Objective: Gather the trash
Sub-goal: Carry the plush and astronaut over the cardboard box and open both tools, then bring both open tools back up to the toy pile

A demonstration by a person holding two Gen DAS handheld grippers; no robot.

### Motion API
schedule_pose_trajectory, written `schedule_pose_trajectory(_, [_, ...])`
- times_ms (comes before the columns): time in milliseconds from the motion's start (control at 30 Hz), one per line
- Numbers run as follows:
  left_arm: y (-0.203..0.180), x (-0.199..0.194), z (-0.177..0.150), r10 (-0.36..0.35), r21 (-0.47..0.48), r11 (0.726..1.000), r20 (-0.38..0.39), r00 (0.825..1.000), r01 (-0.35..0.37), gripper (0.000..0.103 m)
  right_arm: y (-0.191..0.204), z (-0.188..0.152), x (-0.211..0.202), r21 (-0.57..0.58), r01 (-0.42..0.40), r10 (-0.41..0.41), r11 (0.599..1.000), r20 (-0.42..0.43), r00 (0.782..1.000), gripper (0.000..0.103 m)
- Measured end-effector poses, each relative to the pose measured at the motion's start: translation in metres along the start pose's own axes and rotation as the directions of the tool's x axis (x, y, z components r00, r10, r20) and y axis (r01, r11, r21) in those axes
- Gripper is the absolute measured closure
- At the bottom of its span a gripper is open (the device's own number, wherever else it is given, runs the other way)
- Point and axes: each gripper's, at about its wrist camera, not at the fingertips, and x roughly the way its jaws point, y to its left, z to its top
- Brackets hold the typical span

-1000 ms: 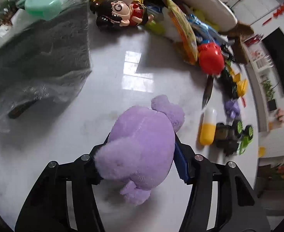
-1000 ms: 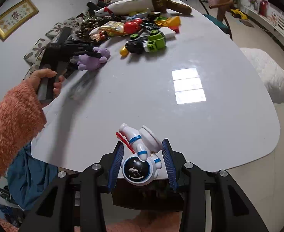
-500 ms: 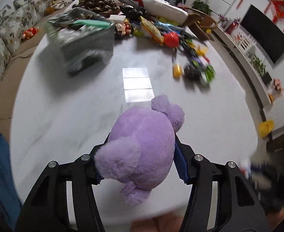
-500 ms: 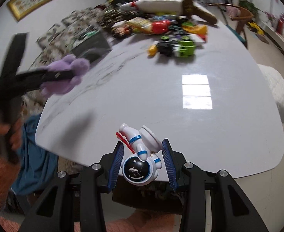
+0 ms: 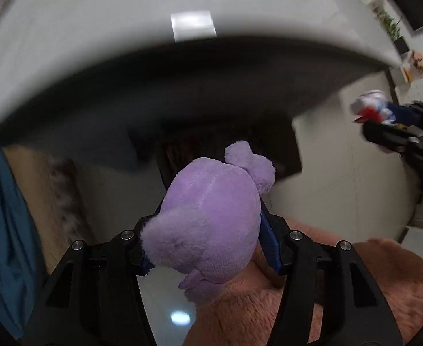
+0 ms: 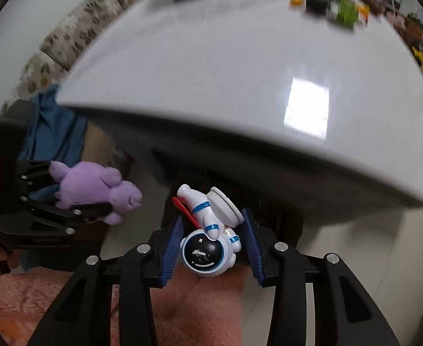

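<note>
We hold one toy in each hand, and both toys are off the desk (image 6: 211,57) now, out past its edge and lower than its white top. Our left hand-held gripper (image 5: 208,242) is squeezing a purple plush toy (image 5: 211,216) around its fat middle, and the blue pads sink into the fluff on both sides. Our right hand-held gripper (image 6: 211,245) is clamped on a little astronaut toy (image 6: 208,248), with the pads pressing on the round helmet part. From the right camera we can see the plush toy hanging out of the left hand-held gripper just beside us, above the fuzzy pink sleeve (image 6: 182,311). We think the plush toy is very light and squashy, so it can bend and will not break, and the middle of its body is a good place to hold it. It could slip if we only pinched an ear or a foot. The astronaut looks like hard, shiny plastic, so we think it is stiff and a bit slippery. Its thin red piece and small arm look easy to snap, so the round helmet is the safe spot to grip. More toys still sit far off on the back of the desk. We cannot see a bin for the trash here.
</note>
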Motion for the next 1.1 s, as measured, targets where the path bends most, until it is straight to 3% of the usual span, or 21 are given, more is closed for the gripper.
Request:
schedule_pose_trajectory(133, [0.011, 0.078, -0.002, 0.009, -0.016, 1.000, -0.100, 0.995, -0.011, 0.047, -0.016, -0.017, 0.064, 0.054, 0.048, -0.044, 0.997, -0.068, 0.997, 0.062])
schedule_pose_trajectory(367, [0.038, 0.218, 0.006, 0.051, -0.072, 0.995, -0.239, 0.970, -0.070, 0.043, -0.059, -0.036, 0.188, 0.158, 0.152, -0.124, 0.976, -0.173, 0.977, 0.061])
schedule_pose_trajectory(400, [0.043, 0.236, 0.010, 0.041, -0.092, 0.994, -0.264, 0.964, -0.067, 0.041, -0.068, -0.038, 0.204, 0.178, 0.171, -0.138, 0.969, -0.183, 0.973, 0.049])
schedule_pose_trajectory(467, [0.048, 0.256, 0.018, 0.055, -0.109, 0.990, -0.272, 0.961, -0.087, 0.025, -0.081, -0.041, 0.223, 0.217, 0.205, -0.163, 0.955, -0.195, 0.967, 0.021])
schedule_pose_trajectory(533, [0.053, 0.273, 0.027, 0.095, -0.106, 0.986, -0.286, 0.953, -0.130, 0.016, -0.089, -0.042, 0.233, 0.250, 0.203, -0.155, 0.947, -0.200, 0.968, 0.019])
schedule_pose_trajectory(633, [0.055, 0.287, 0.027, 0.053, -0.133, 0.986, -0.320, 0.946, -0.101, 0.015, -0.101, -0.048, 0.243, 0.280, 0.216, -0.156, 0.935, -0.222, 0.962, 0.018])
schedule_pose_trajectory(867, [0.057, 0.283, 0.021, 0.049, -0.143, 0.984, -0.336, 0.941, -0.102, 0.015, -0.104, -0.050, 0.234, 0.301, 0.225, -0.155, 0.927, -0.240, 0.958, 0.017])
schedule_pose_trajectory(1000, [0.048, 0.255, 0.015, 0.030, -0.125, 0.989, -0.334, 0.942, -0.076, 0.015, -0.090, -0.042, 0.200, 0.265, 0.205, -0.145, 0.942, -0.229, 0.963, 0.017])
schedule_pose_trajectory(1100, [0.035, 0.209, 0.006, -0.022, -0.103, 0.995, -0.305, 0.952, -0.010, 0.015, -0.072, -0.033, 0.146, 0.249, 0.110, -0.065, 0.962, -0.183, 0.981, 0.017])
